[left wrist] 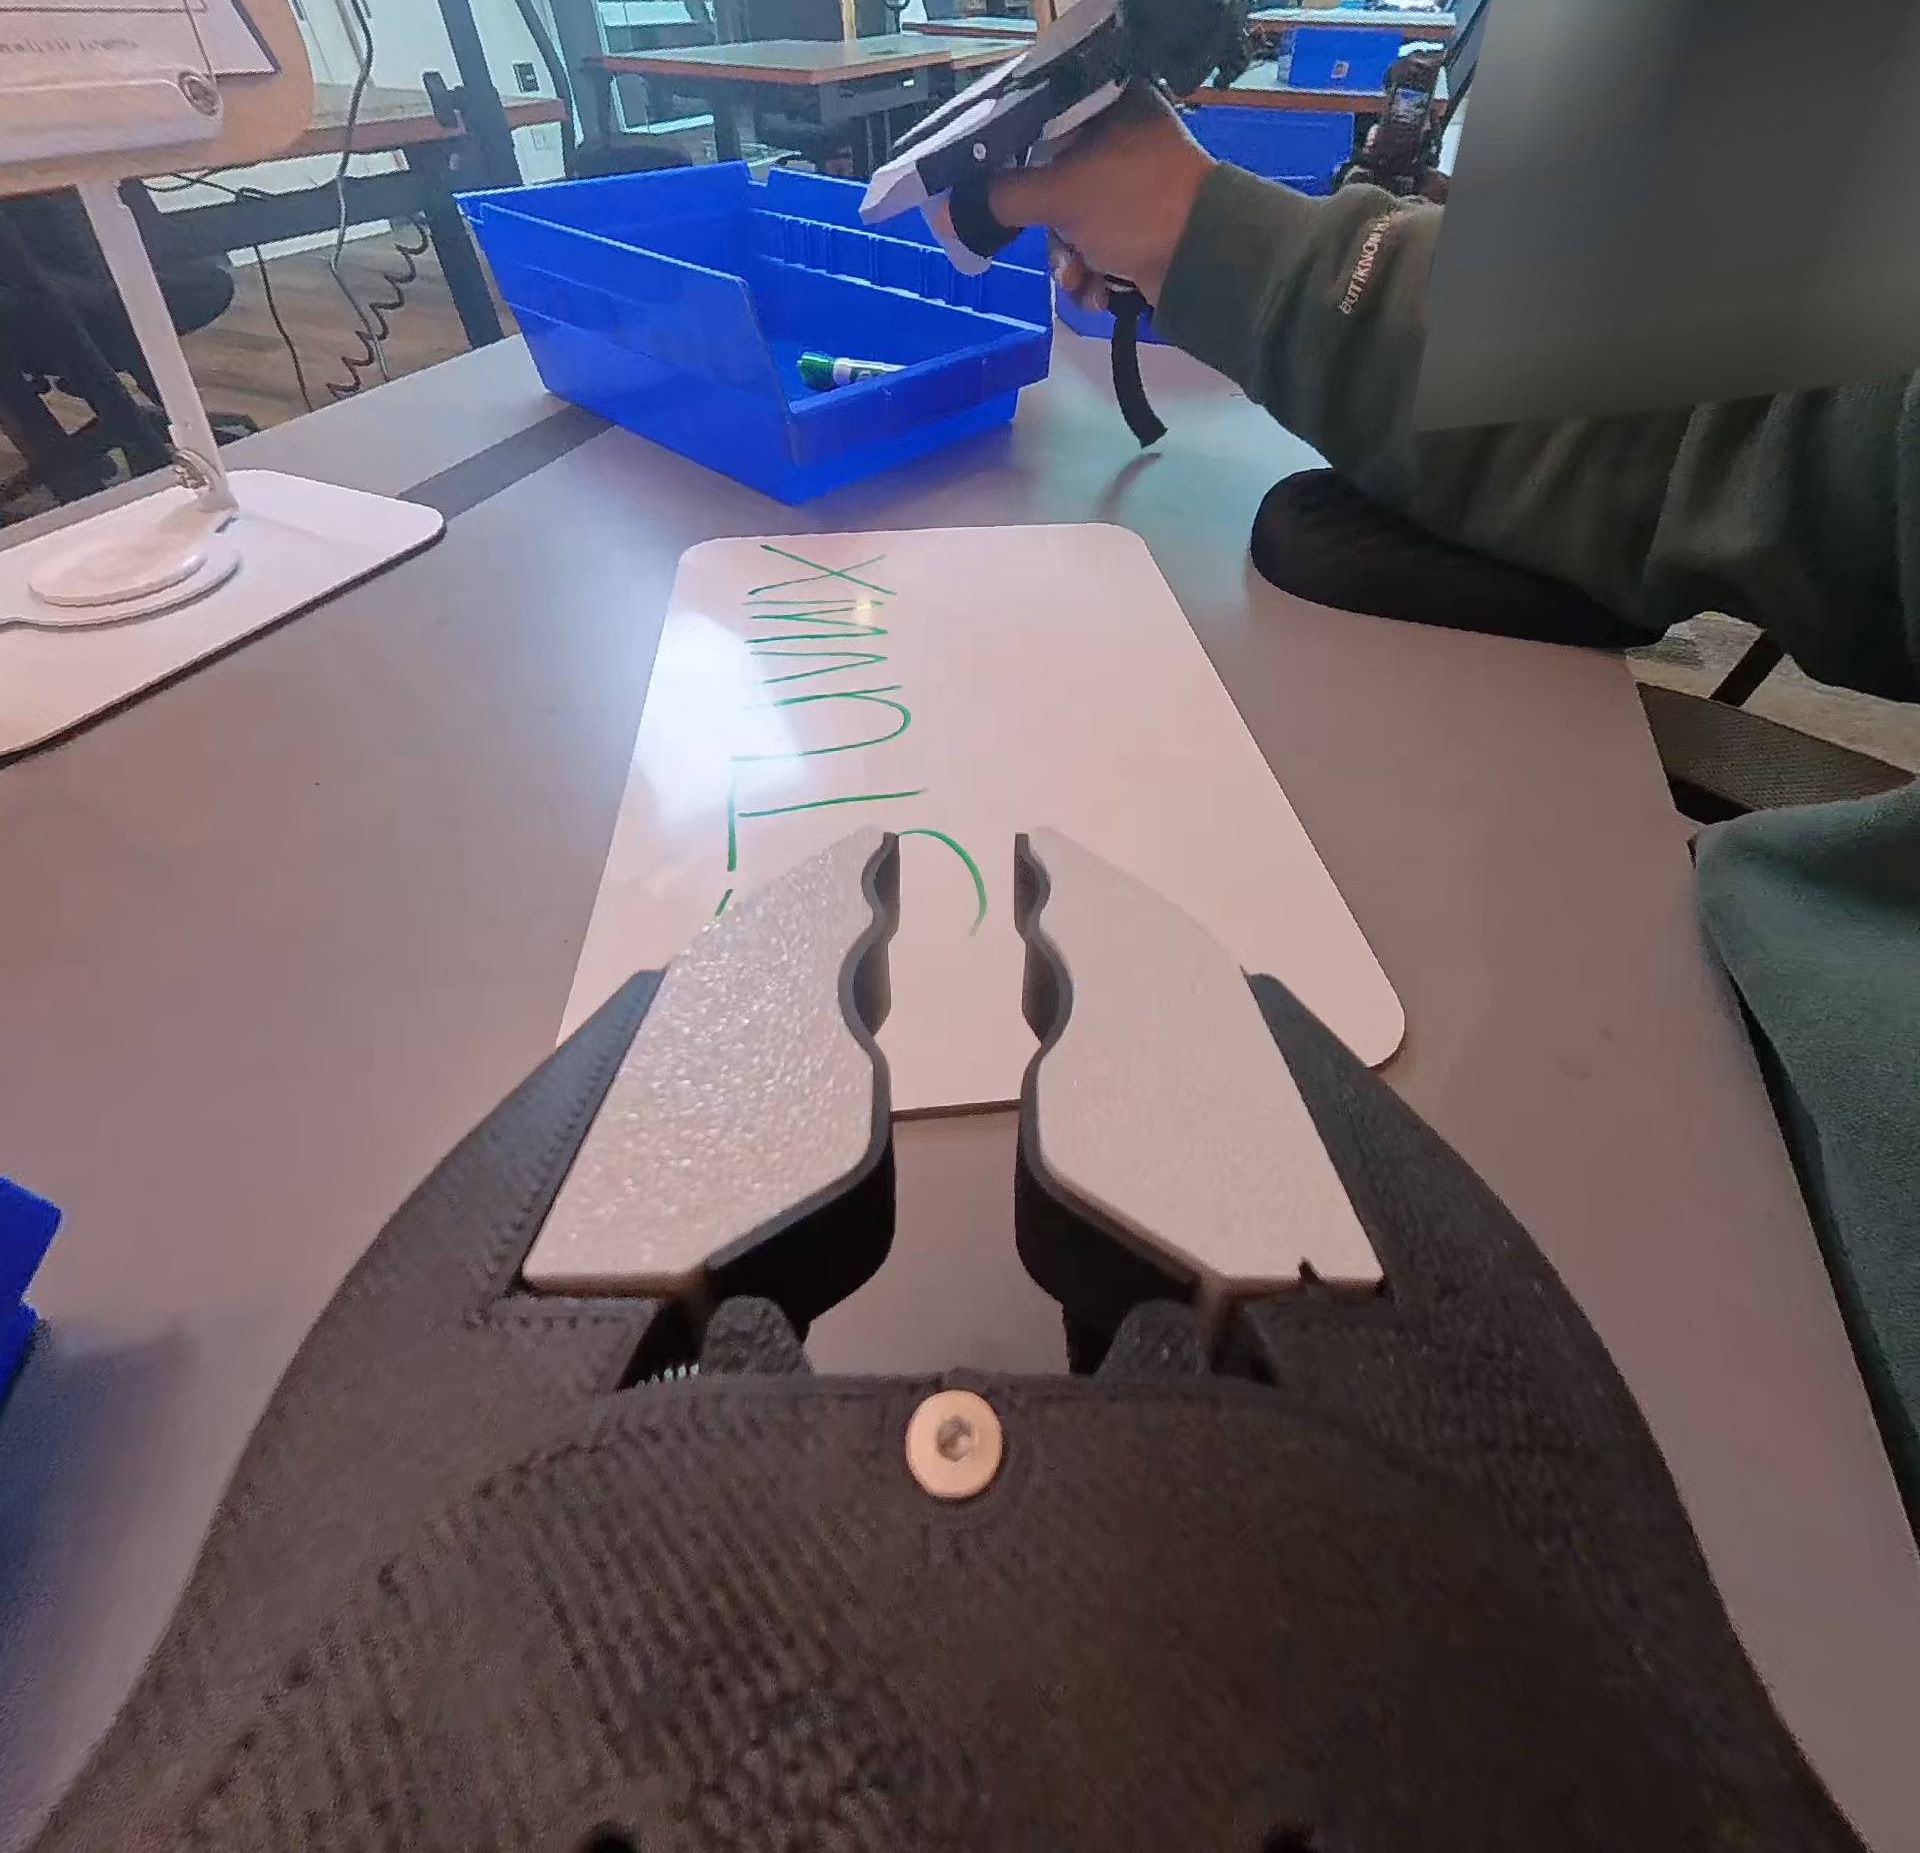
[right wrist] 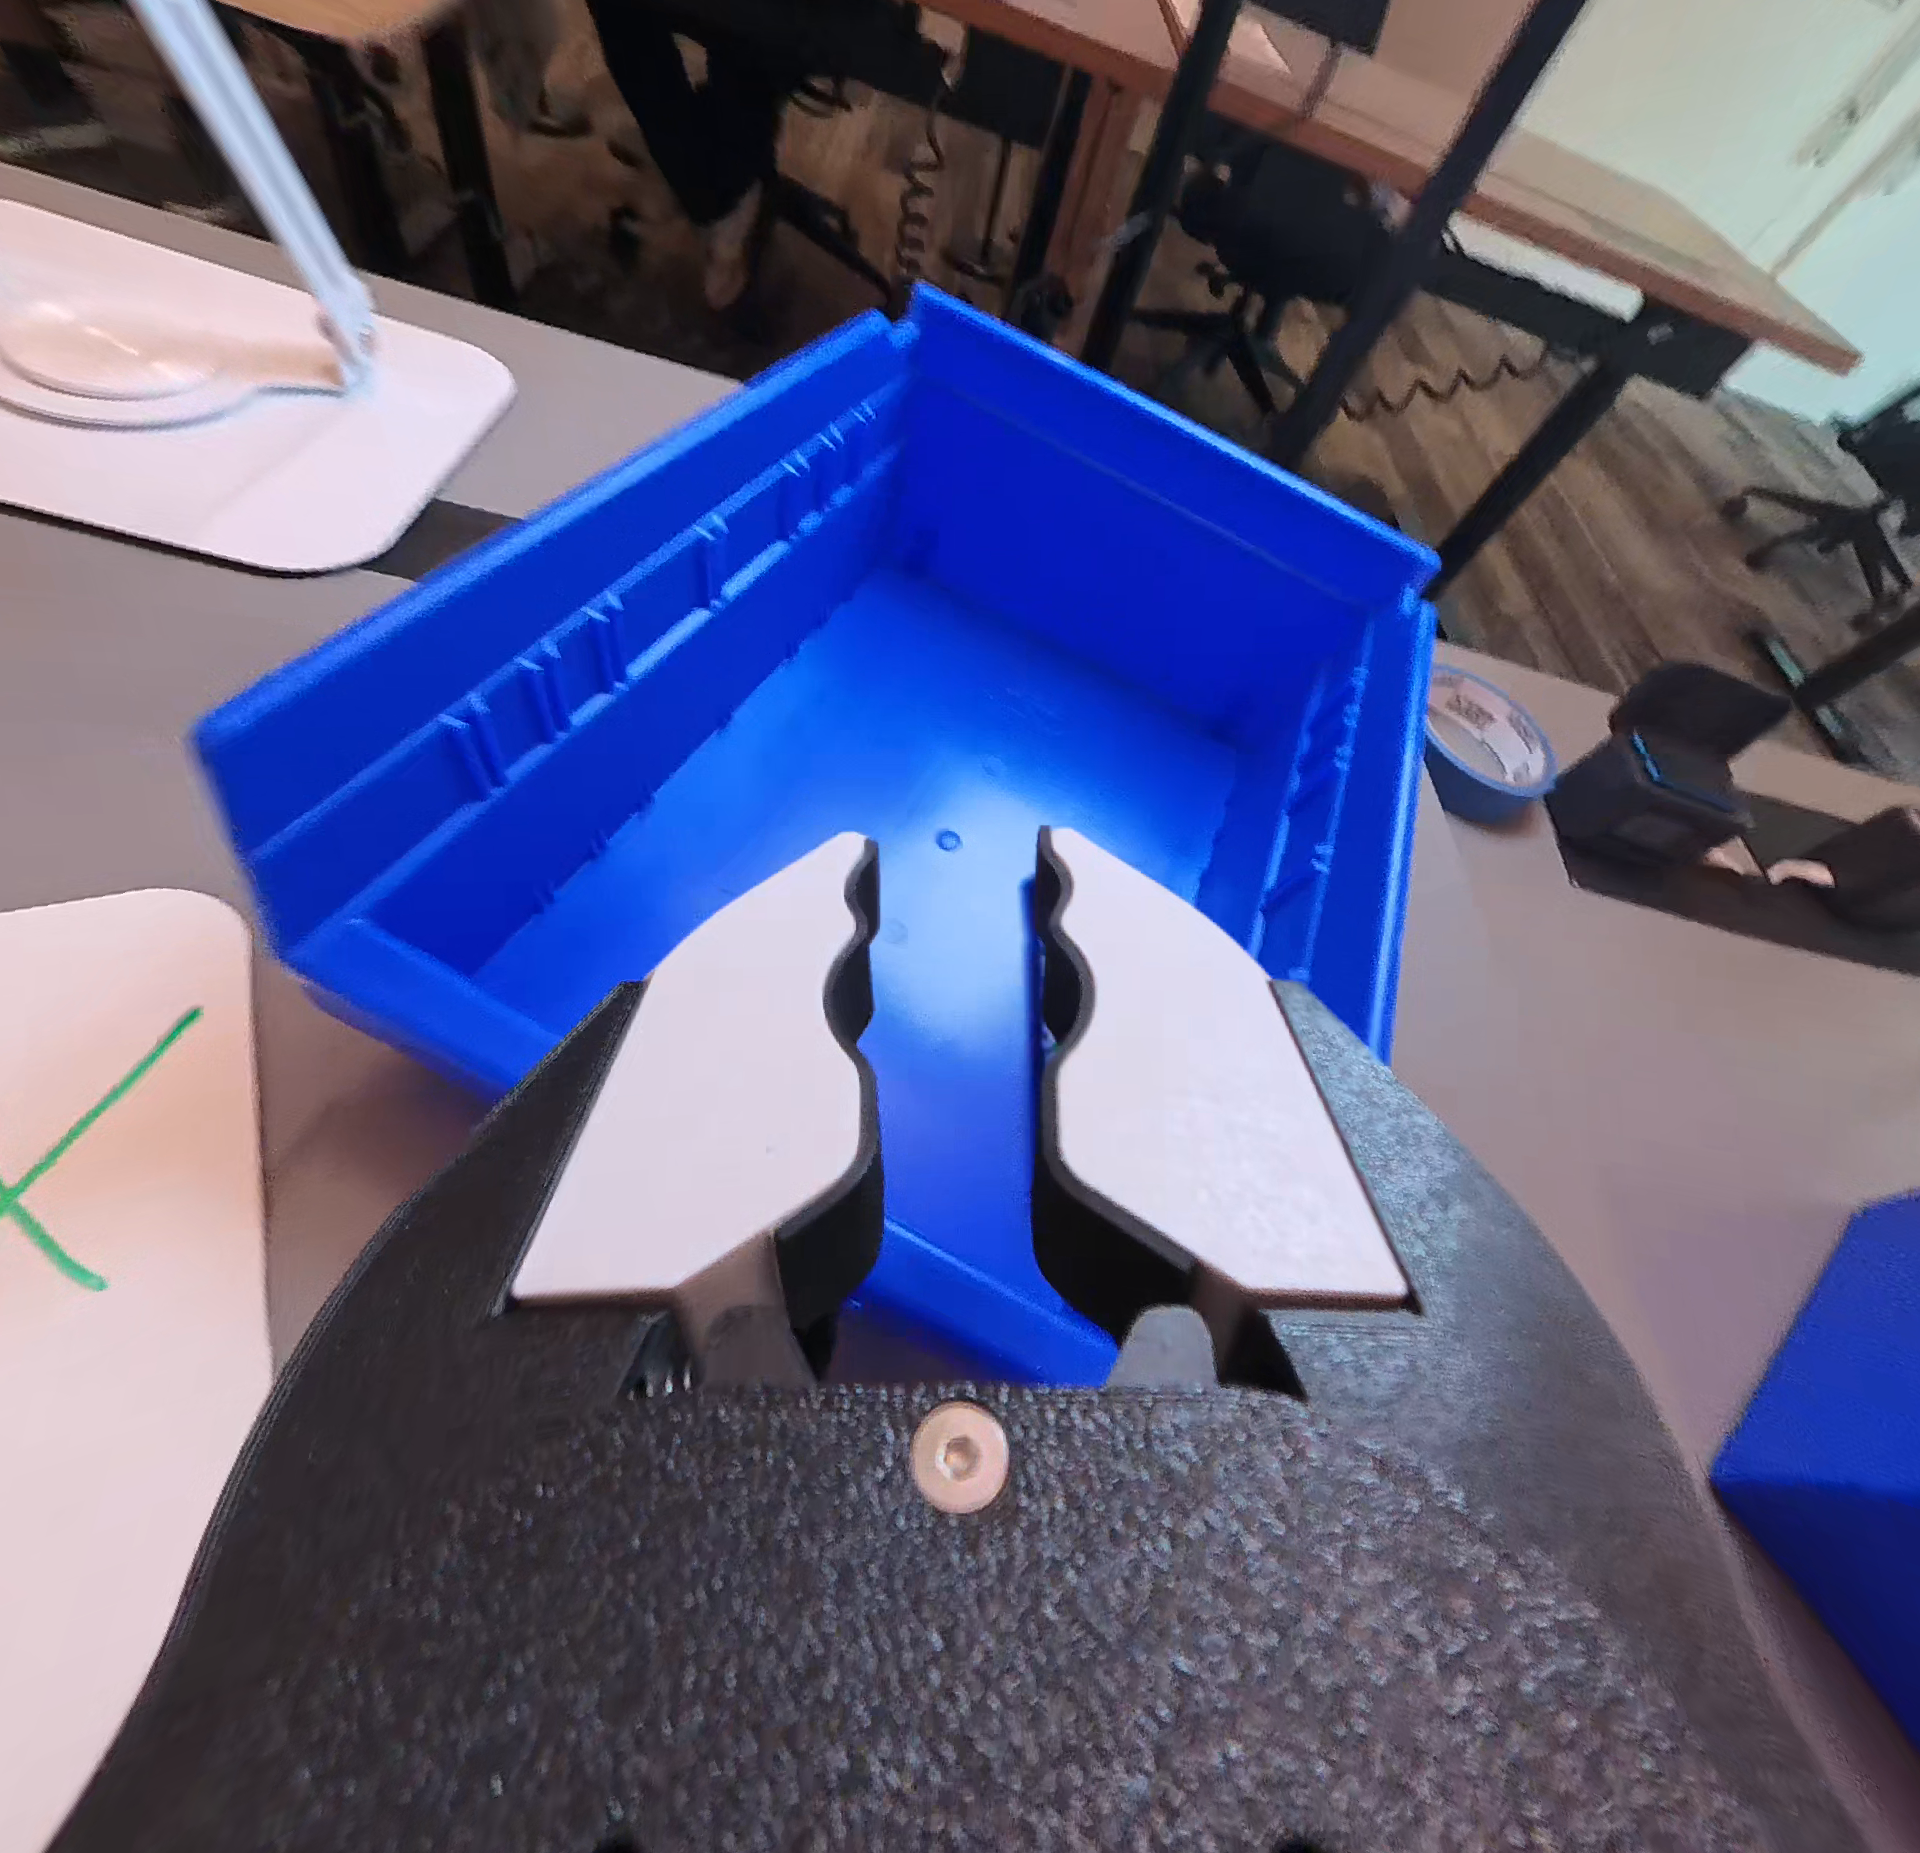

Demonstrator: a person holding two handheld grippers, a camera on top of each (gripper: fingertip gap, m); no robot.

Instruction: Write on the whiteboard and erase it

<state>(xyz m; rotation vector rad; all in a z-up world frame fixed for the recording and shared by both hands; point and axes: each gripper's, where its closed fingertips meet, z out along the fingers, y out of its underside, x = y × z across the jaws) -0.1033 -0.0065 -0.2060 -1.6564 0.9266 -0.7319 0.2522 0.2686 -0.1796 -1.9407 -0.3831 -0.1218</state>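
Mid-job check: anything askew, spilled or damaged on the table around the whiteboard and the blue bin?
Nothing stands out. The whiteboard lies flat on the table, green writing intact and unsmeared. The green marker sits inside the blue bin. Both claws are open and empty: left claw over the board, right claw above the bin.

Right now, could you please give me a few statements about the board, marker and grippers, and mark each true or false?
1. The whiteboard bears green writing. True.
2. The marker lies in the blue bin. True.
3. The left gripper holds the marker. False: it is open and empty.
4. The right gripper hovers over the whiteboard. False: it is over the bin.
5. The board is wiped clean. False: the writing remains.
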